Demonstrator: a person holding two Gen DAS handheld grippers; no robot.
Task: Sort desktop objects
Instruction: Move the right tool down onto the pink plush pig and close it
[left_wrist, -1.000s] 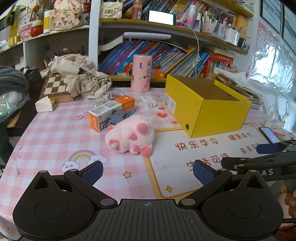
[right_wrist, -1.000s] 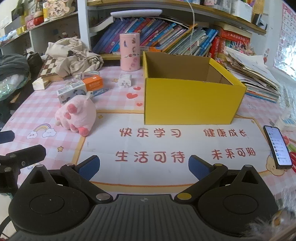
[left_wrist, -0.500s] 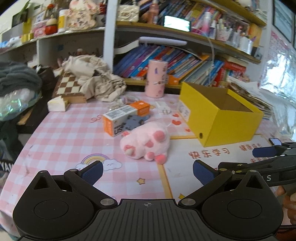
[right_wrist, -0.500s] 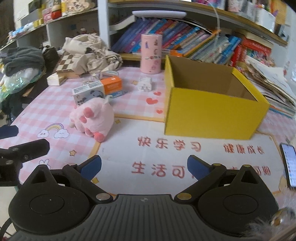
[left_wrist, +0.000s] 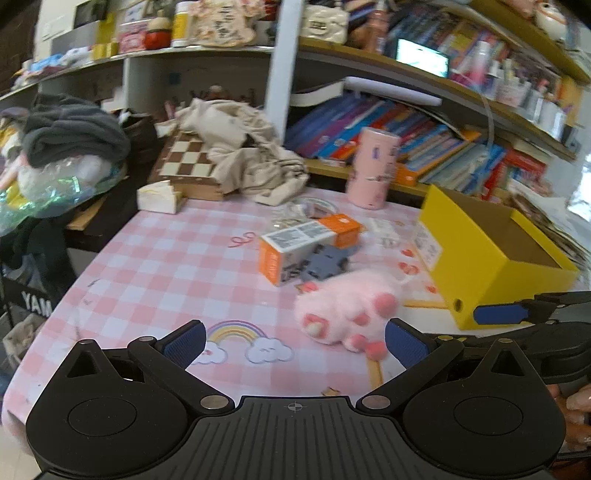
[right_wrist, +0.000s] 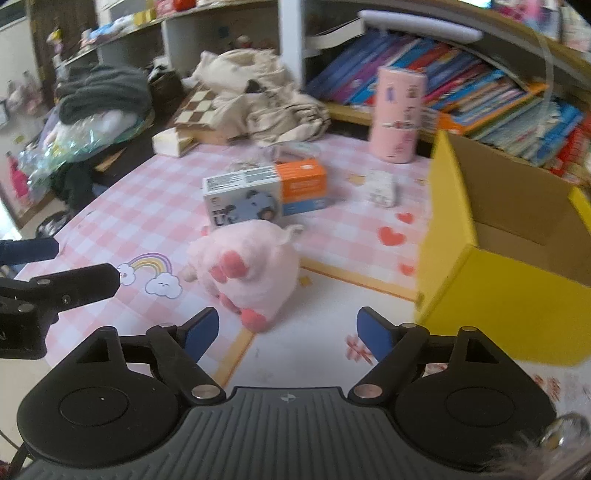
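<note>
A pink plush paw toy (left_wrist: 345, 308) lies on the pink checked tablecloth; in the right wrist view it (right_wrist: 251, 264) sits just ahead of my right gripper (right_wrist: 288, 334), which is open and empty. My left gripper (left_wrist: 293, 341) is open and empty, with the toy just ahead of its right finger. An orange and white carton (left_wrist: 304, 245) (right_wrist: 264, 194) lies behind the toy, with a grey object (left_wrist: 325, 264) against it. An open yellow box (left_wrist: 491, 254) (right_wrist: 513, 258) stands to the right. A small white item (right_wrist: 384, 188) lies between carton and box.
A tall pink cylinder (left_wrist: 373, 166) stands at the back by the bookshelf. A beige cloth heap (left_wrist: 243, 155) lies on a chessboard box (left_wrist: 188, 162) at the back left. A bundle of dark clothes (left_wrist: 66, 133) sits beyond the table's left edge.
Both grippers have swung left and moved forward, closer to the pink toy. The yellow box has shifted toward the right edge of both views. Both grippers stay open.
</note>
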